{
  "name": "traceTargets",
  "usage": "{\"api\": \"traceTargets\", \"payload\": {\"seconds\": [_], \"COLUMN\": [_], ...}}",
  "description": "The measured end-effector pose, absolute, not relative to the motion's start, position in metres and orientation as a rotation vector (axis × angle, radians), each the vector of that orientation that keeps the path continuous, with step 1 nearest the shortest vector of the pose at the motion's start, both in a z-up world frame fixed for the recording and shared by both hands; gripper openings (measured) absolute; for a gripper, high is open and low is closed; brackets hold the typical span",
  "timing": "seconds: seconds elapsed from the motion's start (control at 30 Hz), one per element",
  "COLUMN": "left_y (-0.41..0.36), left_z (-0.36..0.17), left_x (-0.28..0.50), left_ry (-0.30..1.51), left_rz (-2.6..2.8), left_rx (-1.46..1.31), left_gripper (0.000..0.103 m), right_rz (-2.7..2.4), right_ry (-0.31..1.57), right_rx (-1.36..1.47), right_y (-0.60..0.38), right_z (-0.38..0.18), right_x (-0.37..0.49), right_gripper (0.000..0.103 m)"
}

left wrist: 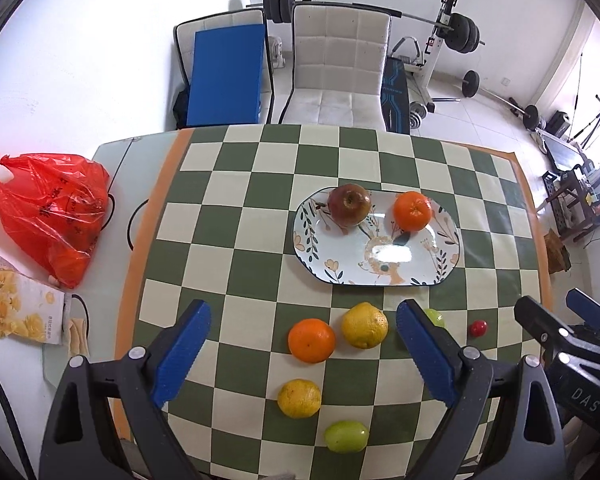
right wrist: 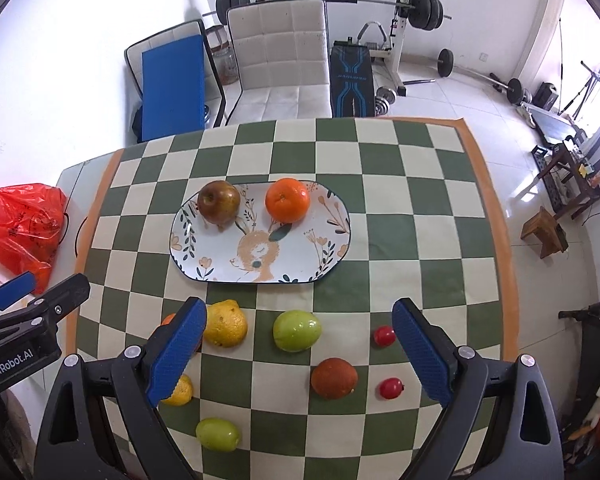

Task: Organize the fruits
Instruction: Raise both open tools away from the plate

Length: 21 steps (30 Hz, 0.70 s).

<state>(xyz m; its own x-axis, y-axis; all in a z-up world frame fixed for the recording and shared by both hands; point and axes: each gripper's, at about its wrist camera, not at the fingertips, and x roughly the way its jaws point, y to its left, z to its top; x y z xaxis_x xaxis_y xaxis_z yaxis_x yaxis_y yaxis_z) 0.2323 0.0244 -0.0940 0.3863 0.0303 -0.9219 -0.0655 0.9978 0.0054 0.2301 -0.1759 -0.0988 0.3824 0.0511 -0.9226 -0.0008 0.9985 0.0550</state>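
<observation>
Left gripper [left wrist: 302, 344]: jaws apart, empty.
Right gripper [right wrist: 300, 344]: jaws apart, empty.
Plate [right wrist: 300, 272]: frame centre; holds apple [right wrist: 219, 202] and orange [right wrist: 287, 200].
Loose fruit: lower frame, on checked cloth [right wrist: 400, 200].

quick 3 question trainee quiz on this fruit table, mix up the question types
1. True or false: the plate holds three fruits.
2. Multiple choice: both grippers are A) open and empty B) shut on fruit C) out of view.
3. Fill in: the plastic bag beside the mat is ____.

Key:
1. False: only the apple and one orange sit on it.
2. A: left gripper and right gripper stand wide, nothing between the pads.
3. Red.
</observation>
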Motion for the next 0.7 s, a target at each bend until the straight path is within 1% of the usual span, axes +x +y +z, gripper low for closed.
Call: {"api": "traceTargets", "payload": {"seconds": [0.2,0.3,0.37,0.4,0.57,0.7], "left_y": [0.026,0.031,0.032,0.033,0.036,0.041], "left_z": [-0.085,-0.090,-0.100,-0.107,-0.151,-0.205], "left_x": [0.218,0.216,0.218,0.220,0.217,0.212], "left_ry": [1.156,1.171,1.200,1.216,1.311,1.462], "left_rz": [0.054,0.071,0.089,0.099,0.120,0.124], "left_rx": [-0.036,-0.062,-0.049,-0.037,0.002,-0.034], "left_gripper": [0.095,0.095,0.102,0.102,0.102,0.102], "right_rz": [0.028,0.036,0.041,0.042,0.023,0.005], "right_ry": [1.139,1.139,1.151,1.161,1.282,1.397], "right_rx": [0.075,0.089,0.108,0.123,0.181,0.213], "right_y": [-0.175,-0.174,-0.175,-0.176,-0.190,-0.208], "right_z": [-0.075,-0.072,-0.075,-0.079,-0.128,-0.187], "right_x": [0.214,0.208,0.207,0.207,0.213,0.217], "right_gripper": [0.096,0.096,0.096,0.096,0.096,0.096]}}
